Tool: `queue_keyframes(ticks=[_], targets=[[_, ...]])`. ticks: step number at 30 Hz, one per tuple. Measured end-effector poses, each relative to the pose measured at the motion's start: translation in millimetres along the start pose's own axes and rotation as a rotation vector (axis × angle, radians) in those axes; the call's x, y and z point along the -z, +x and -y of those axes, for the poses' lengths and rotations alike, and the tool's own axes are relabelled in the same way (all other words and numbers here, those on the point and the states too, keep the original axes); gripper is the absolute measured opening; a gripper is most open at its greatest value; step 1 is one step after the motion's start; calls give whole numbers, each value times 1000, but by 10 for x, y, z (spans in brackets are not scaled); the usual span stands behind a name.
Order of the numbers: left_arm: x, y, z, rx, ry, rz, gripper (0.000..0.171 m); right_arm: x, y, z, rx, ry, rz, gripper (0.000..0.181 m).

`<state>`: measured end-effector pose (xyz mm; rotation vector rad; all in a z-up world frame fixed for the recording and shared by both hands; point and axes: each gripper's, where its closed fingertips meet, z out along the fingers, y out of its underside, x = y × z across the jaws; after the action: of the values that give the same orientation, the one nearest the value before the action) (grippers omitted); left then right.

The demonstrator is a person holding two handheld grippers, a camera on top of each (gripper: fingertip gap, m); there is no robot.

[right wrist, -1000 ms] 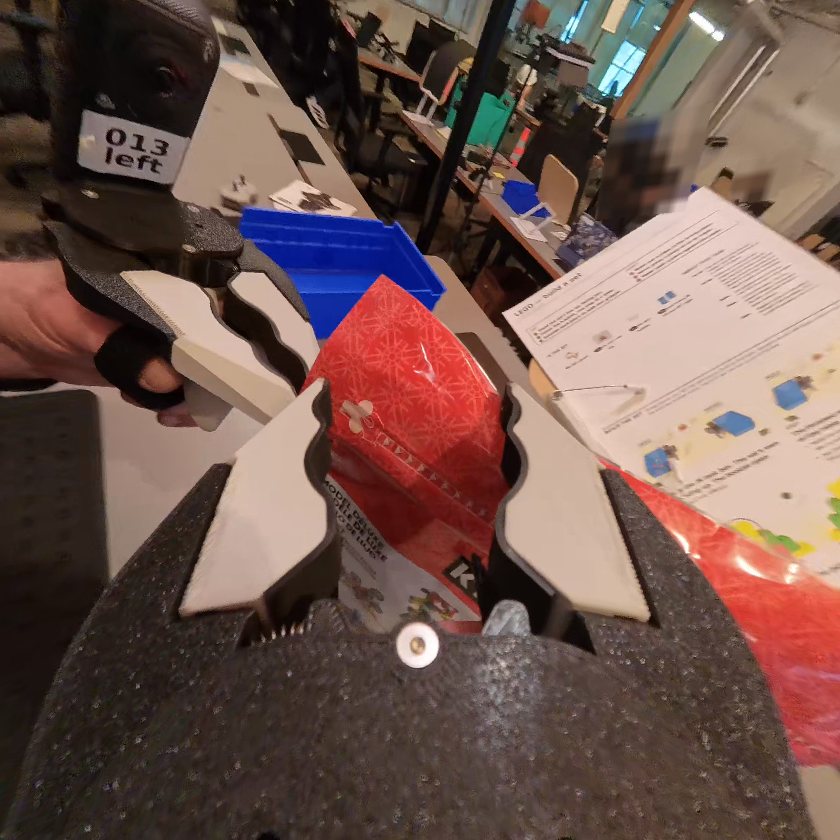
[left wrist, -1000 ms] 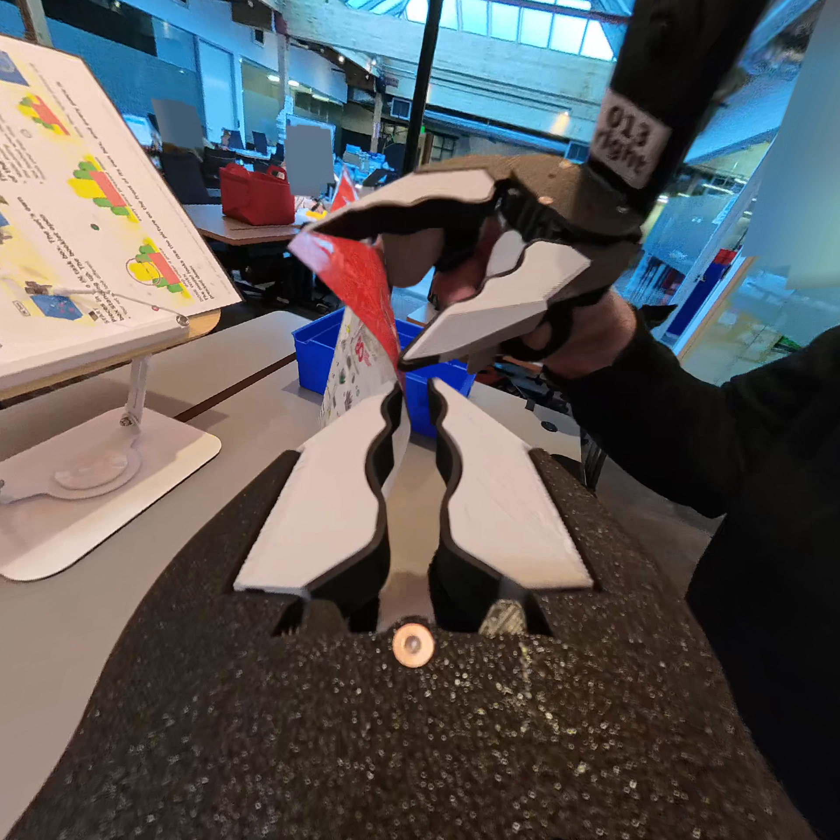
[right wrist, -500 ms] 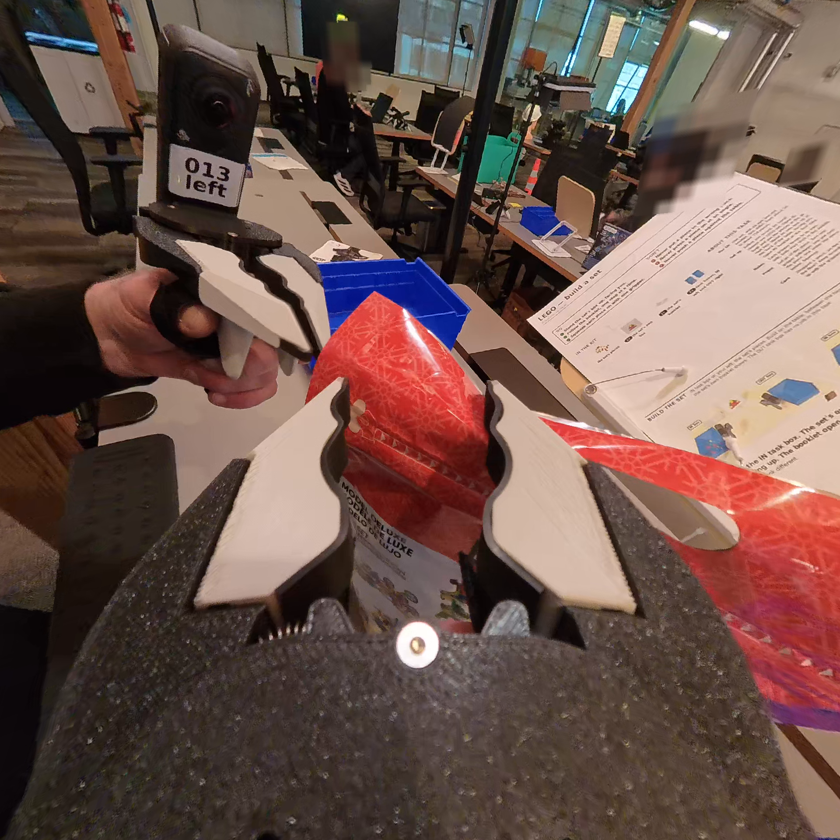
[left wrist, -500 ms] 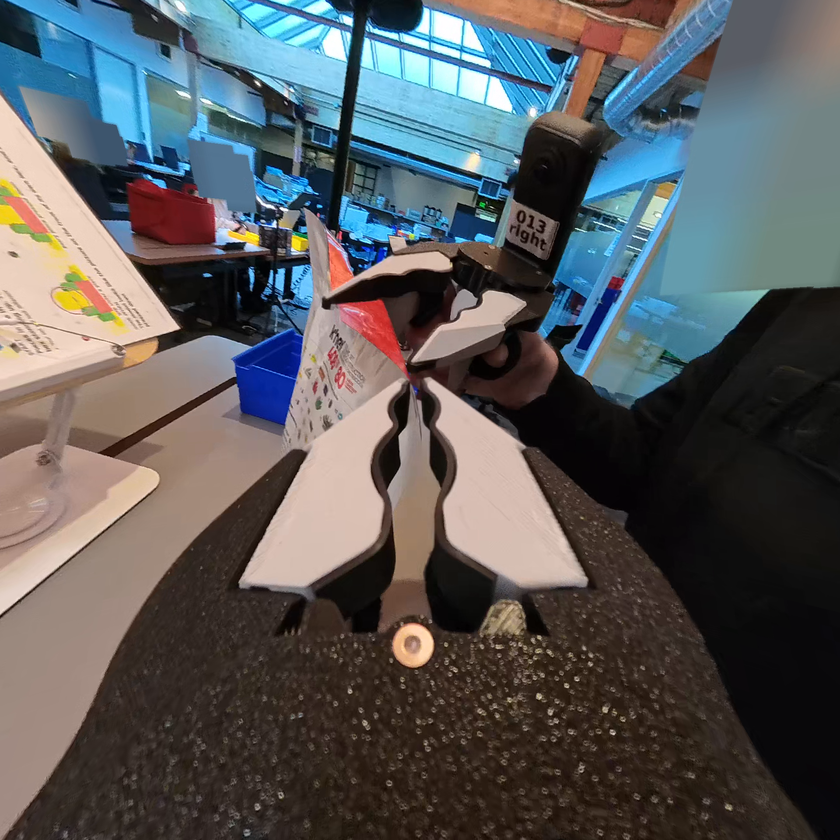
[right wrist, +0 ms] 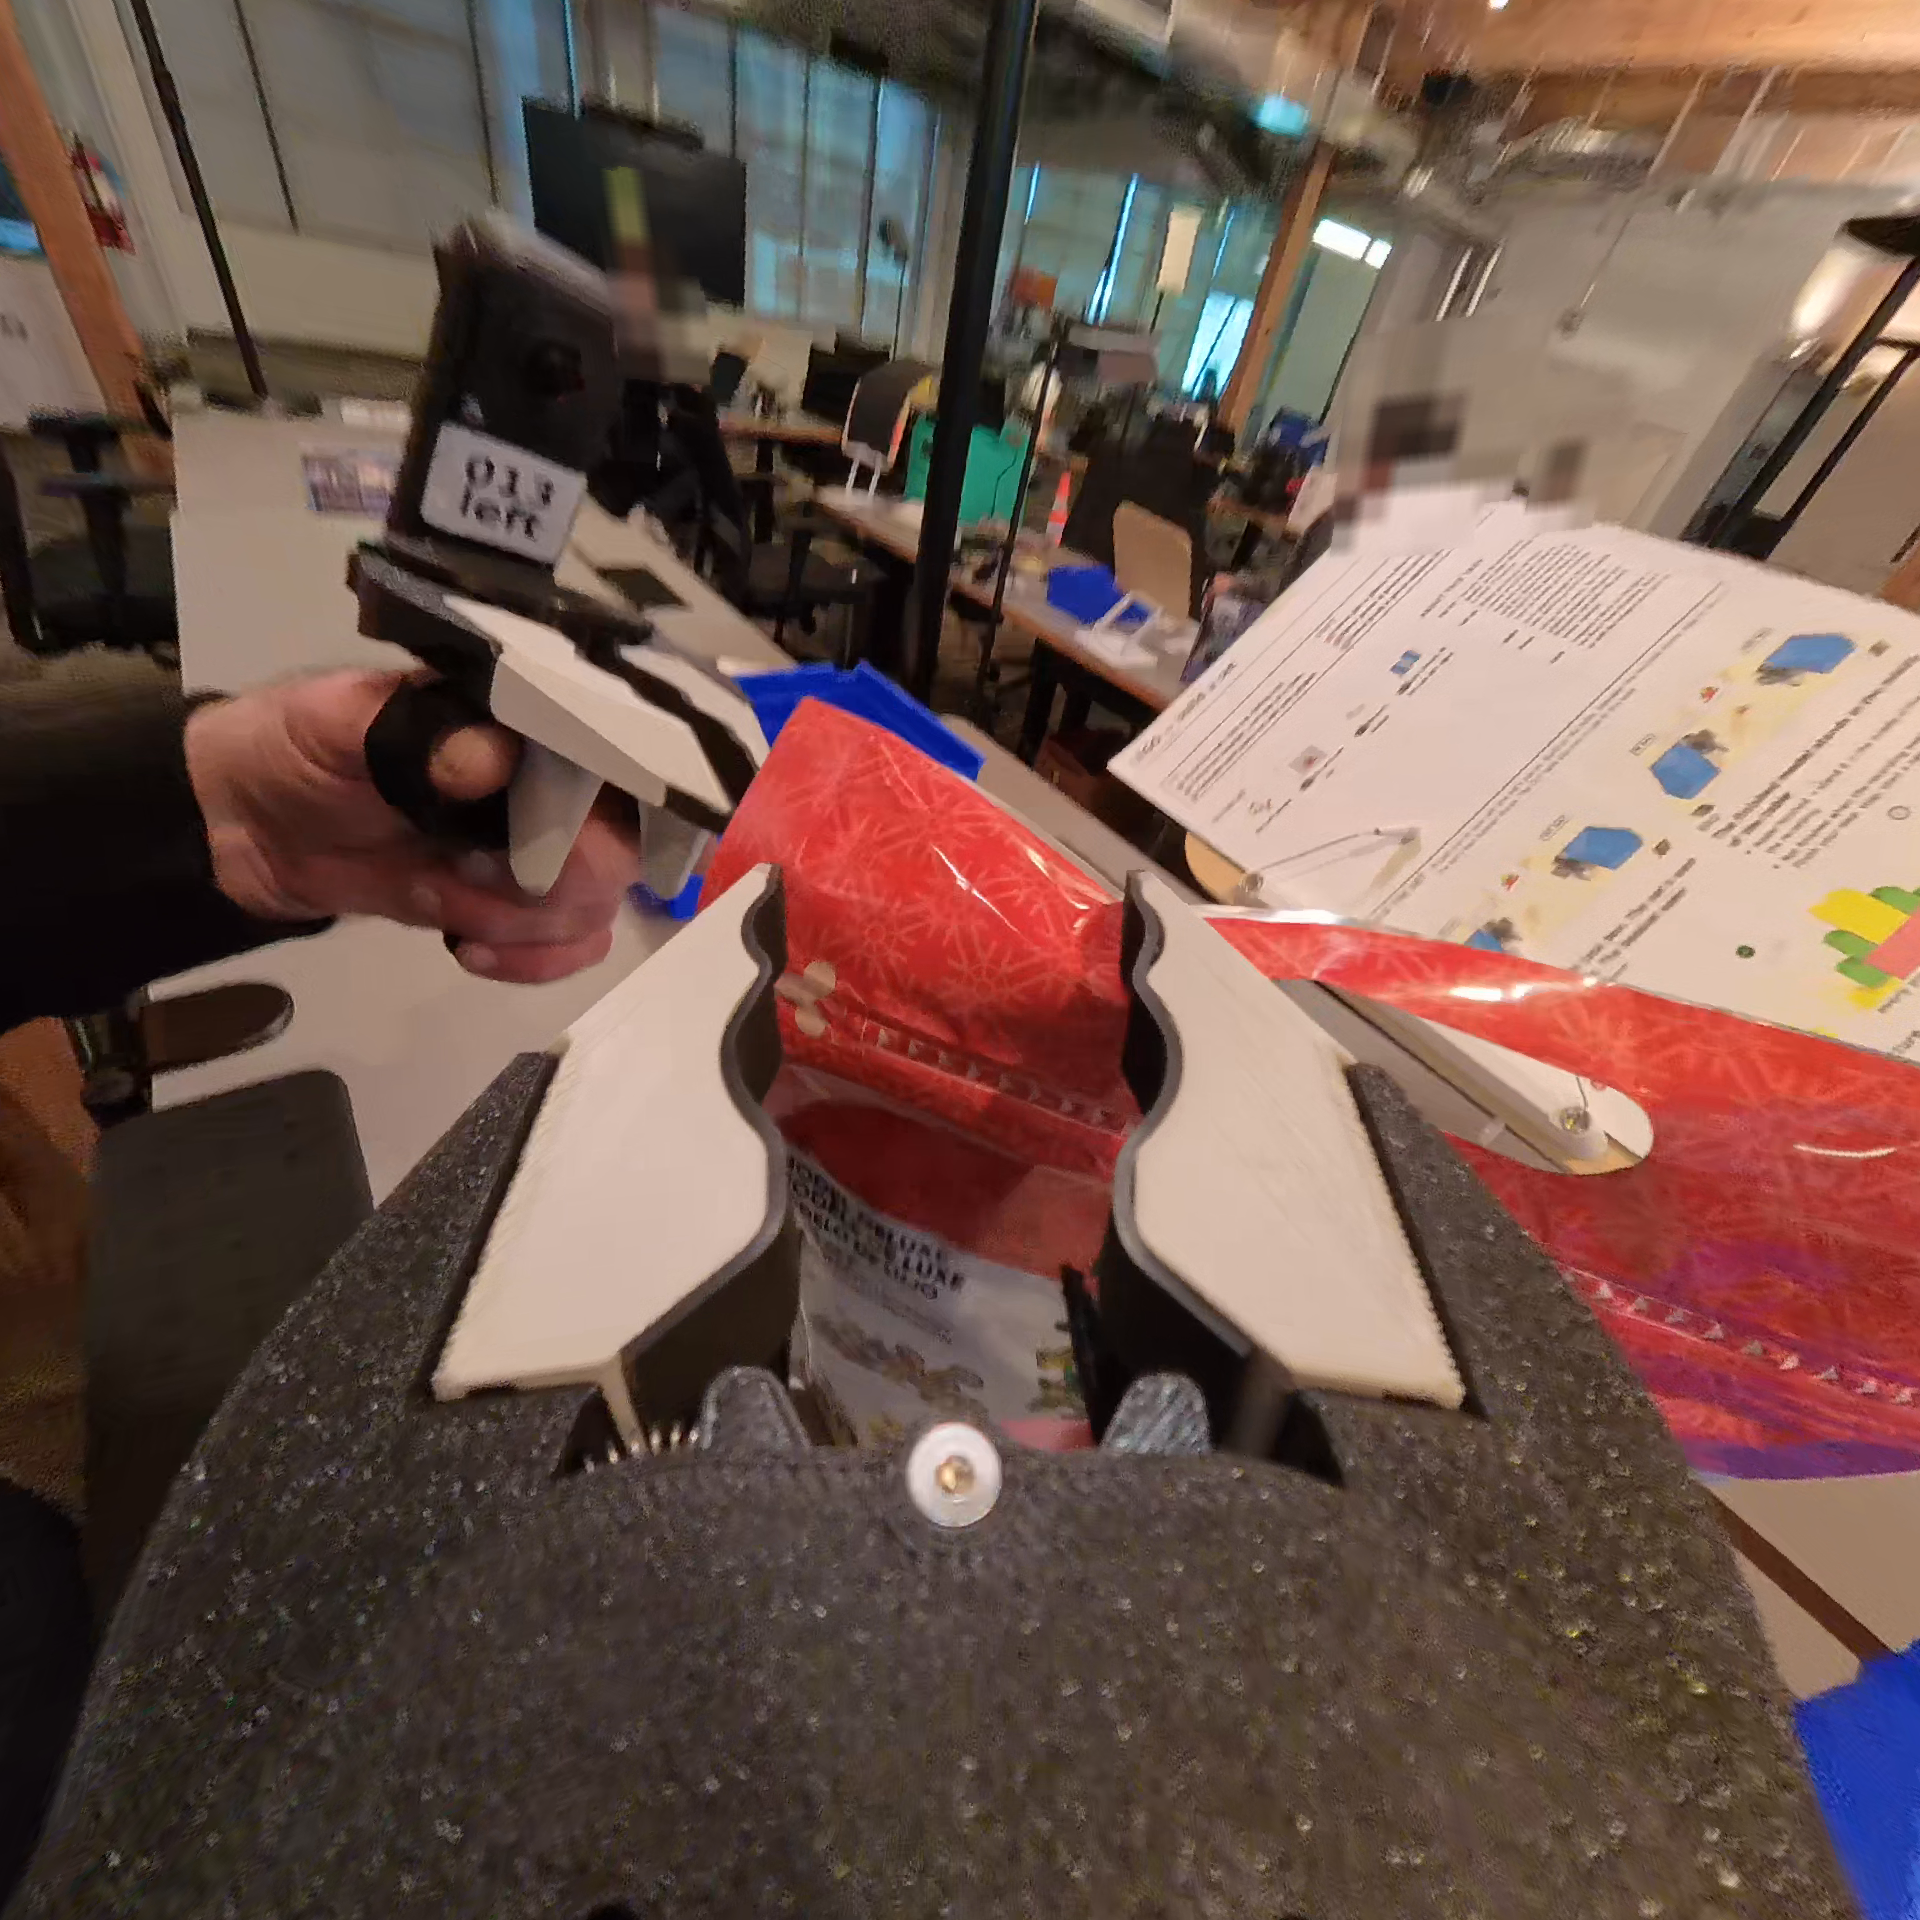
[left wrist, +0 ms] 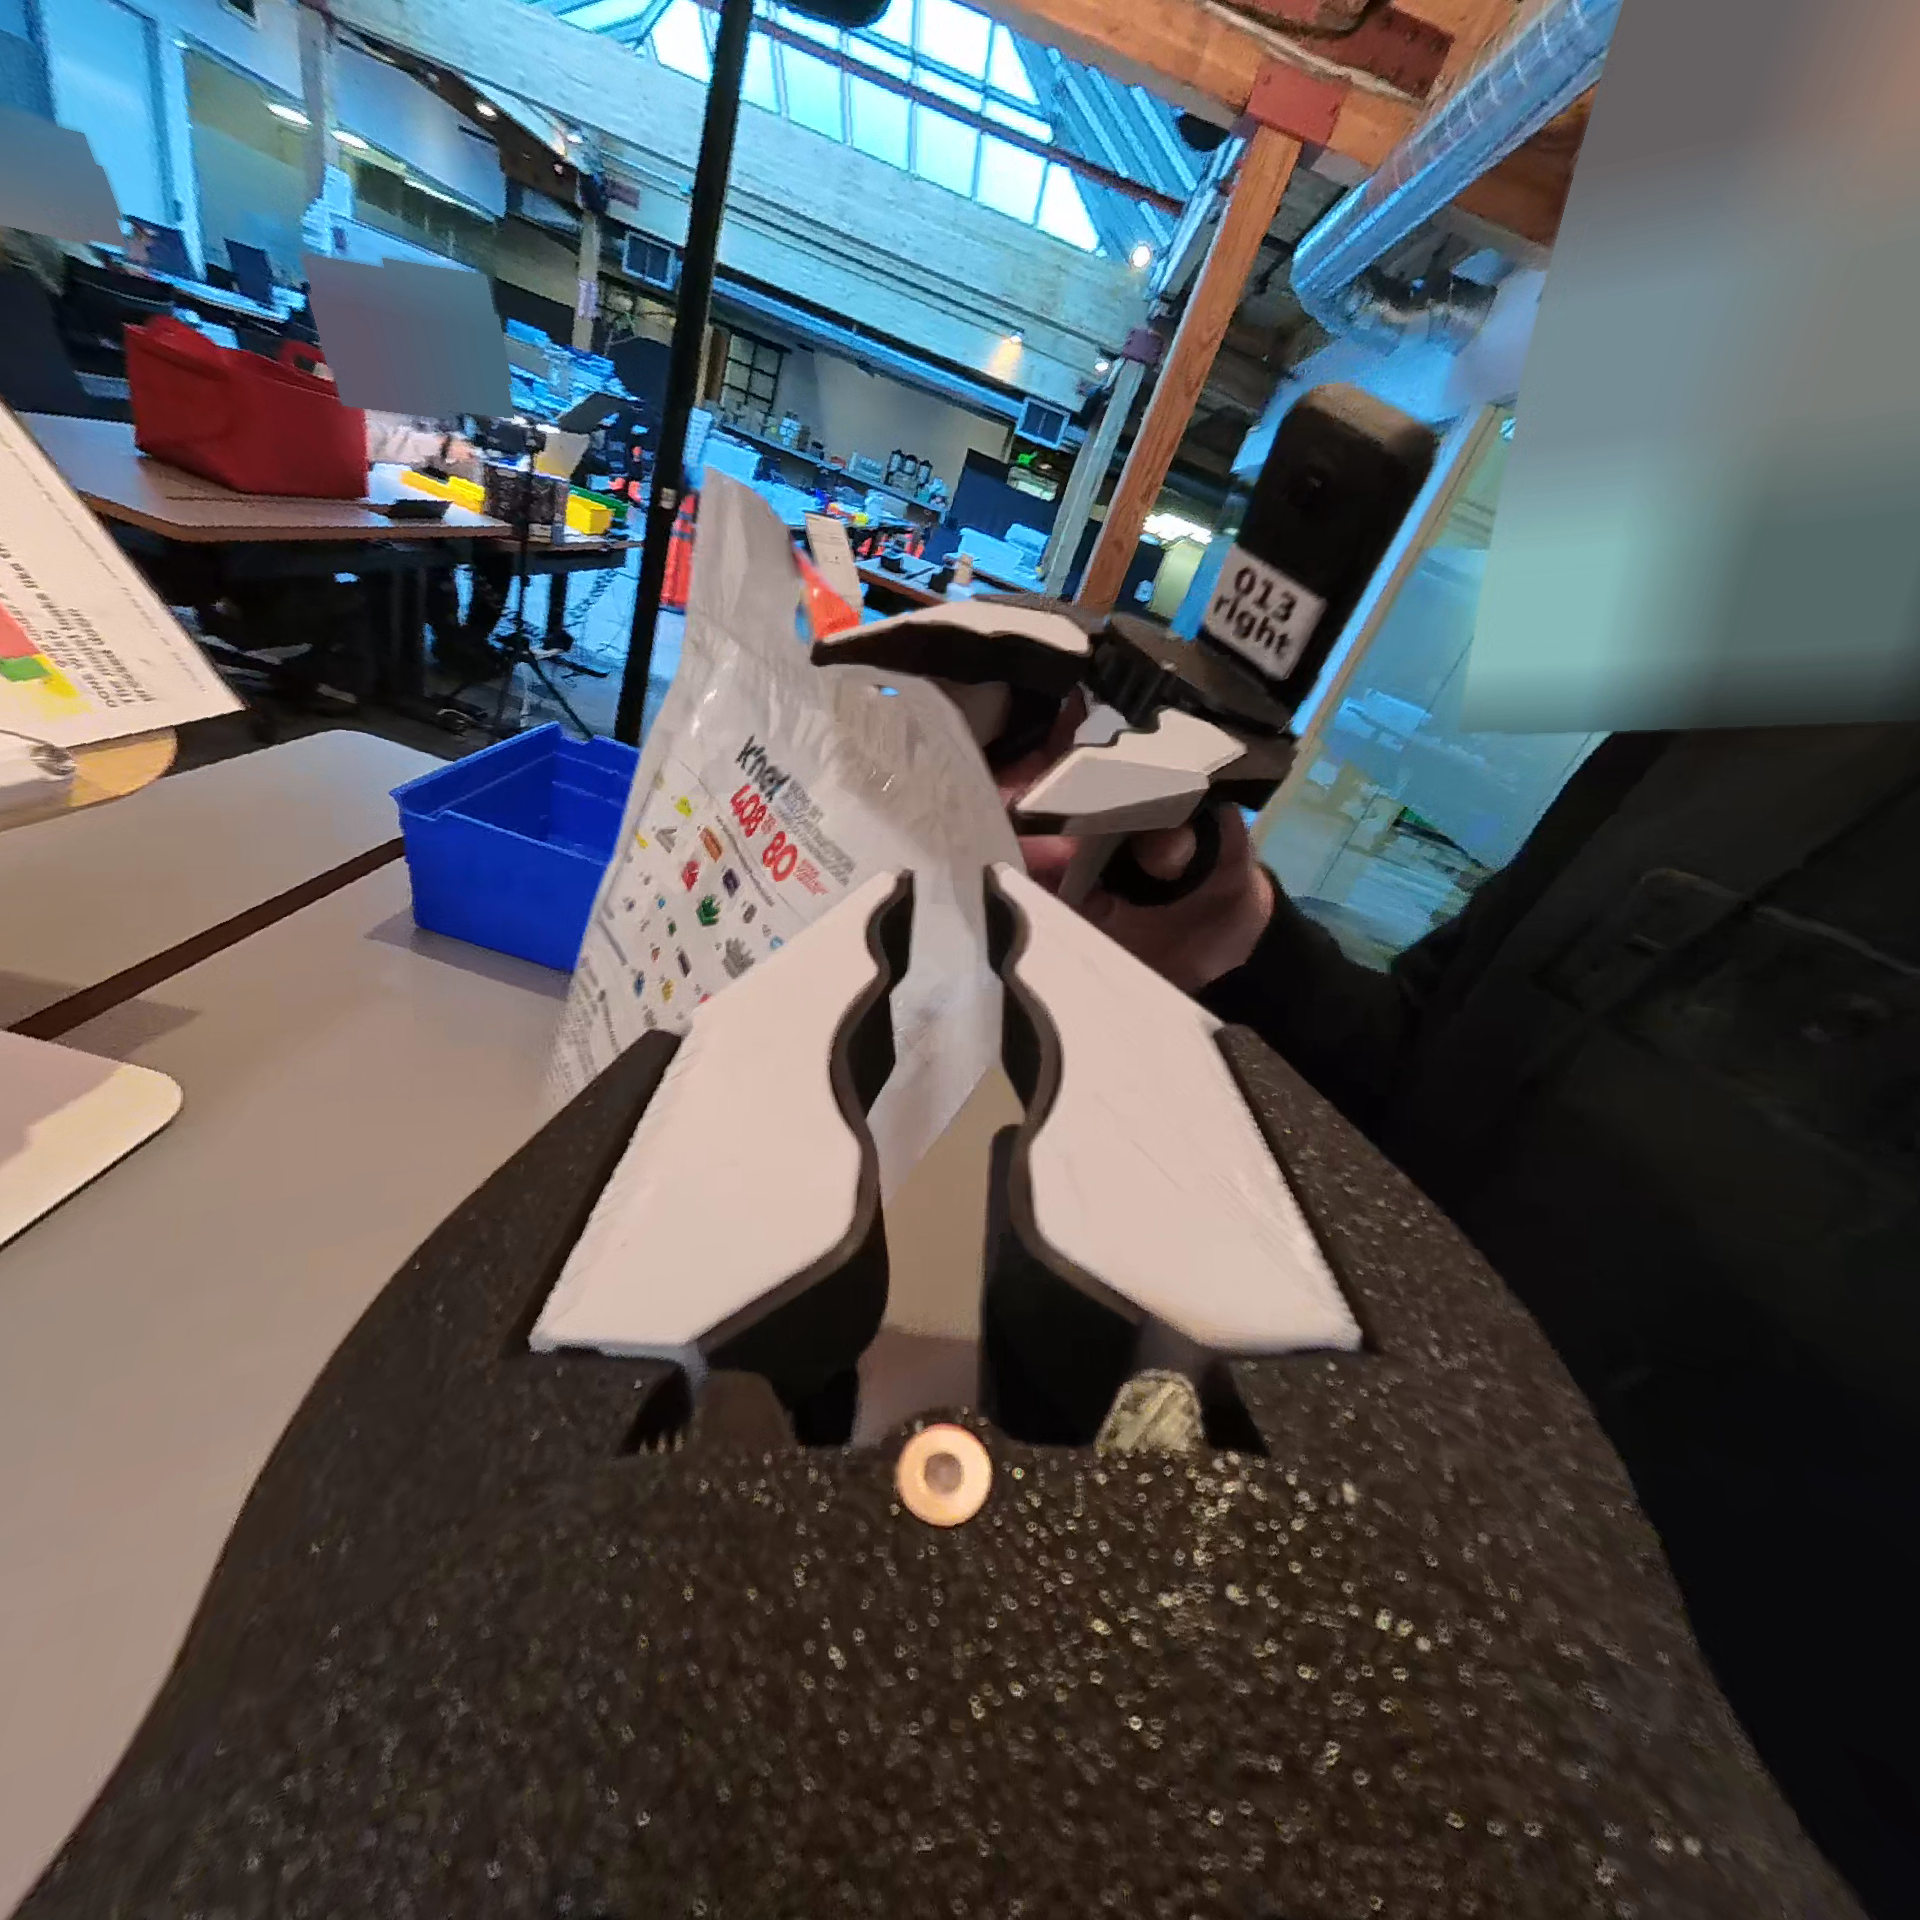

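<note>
While the bag (left wrist: pixel 769 831) is pinched above the tabletop (left wrist: pixel 260 1039) by the left tongs (left wrist: pixel 945 878), it is straddled by the wide-spread right tongs (right wrist: pixel 953 878).

Open-plan workshop: worktables (left wrist: pixel 260 509), skylights (left wrist: pixel 935 114).

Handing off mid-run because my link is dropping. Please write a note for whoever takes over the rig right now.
Left claw: shut on the edge of the printed plastic bag, holding it upright.
Right claw: open, with its fingers on either side of the bag's red upper part and not gripping it.
Blue bin: on the table, behind the bag.
Instruction sheet: on its stand beside the bag.
Done: one claw has hold of the bag.
Unclear: whether the bag's bottom rests on the table, and what is inside it.
</note>
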<state>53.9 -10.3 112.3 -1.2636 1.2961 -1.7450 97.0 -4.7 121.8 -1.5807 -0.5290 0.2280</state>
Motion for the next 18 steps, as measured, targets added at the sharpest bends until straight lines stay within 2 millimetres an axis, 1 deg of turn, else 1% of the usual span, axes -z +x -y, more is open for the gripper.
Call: queue_keyframes(ticks=[1,2,5,6,7,9,10,14,18], targets=[[-14,55,1,9,3,-22,18,19,-35,-10,-9,6,12,61],[-37,106,-22,10,-8,-38,22,15,-53,-55,-10,-12,18,61],[-129,221,-162,-25,-78,-66,24,12,-25,-82,-47,13,18,59],[-157,221,-192,-29,-89,-63,21,11,-16,-74,-67,26,27,56],[-178,210,-212,-23,-93,-61,15,6,-5,-65,-82,35,34,52],[-202,197,-224,-10,-86,-69,10,-16,12,-59,-105,44,48,51],[-209,192,-217,-14,-76,-68,1,-27,23,-57,-108,48,50,51],[-189,177,-190,11,-42,-87,0,-77,49,-36,-169,68,105,49],[-207,241,-193,5,-33,-116,0,-187,33,6,-221,107,211,47]])
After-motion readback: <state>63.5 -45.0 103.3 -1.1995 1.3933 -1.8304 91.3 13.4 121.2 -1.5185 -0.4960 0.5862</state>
